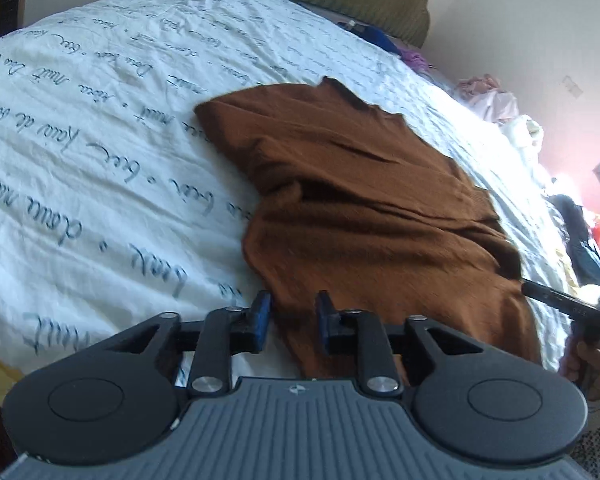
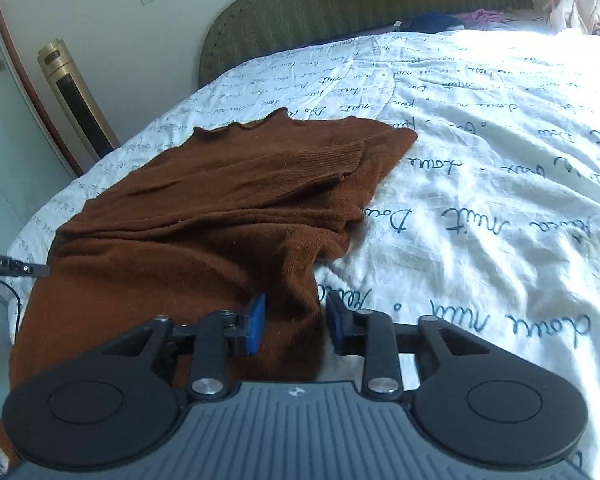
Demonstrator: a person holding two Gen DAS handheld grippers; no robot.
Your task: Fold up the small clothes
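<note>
A brown knit sweater (image 1: 372, 208) lies on the white bedsheet, its sleeves folded over the body; it also shows in the right wrist view (image 2: 204, 216). My left gripper (image 1: 293, 322) is open, its blue pads on either side of the sweater's near left hem edge. My right gripper (image 2: 296, 324) is open, its pads on either side of the hem's near right corner. The right gripper's tip shows in the left wrist view (image 1: 556, 300); the left gripper's tip shows in the right wrist view (image 2: 16, 268).
The white sheet with script lettering (image 1: 80, 160) covers the bed. A green headboard (image 2: 360, 4) stands at the far end. Loose clothes (image 1: 492, 98) pile up by the far side of the bed. A gold tower fan (image 2: 76, 100) stands against the wall.
</note>
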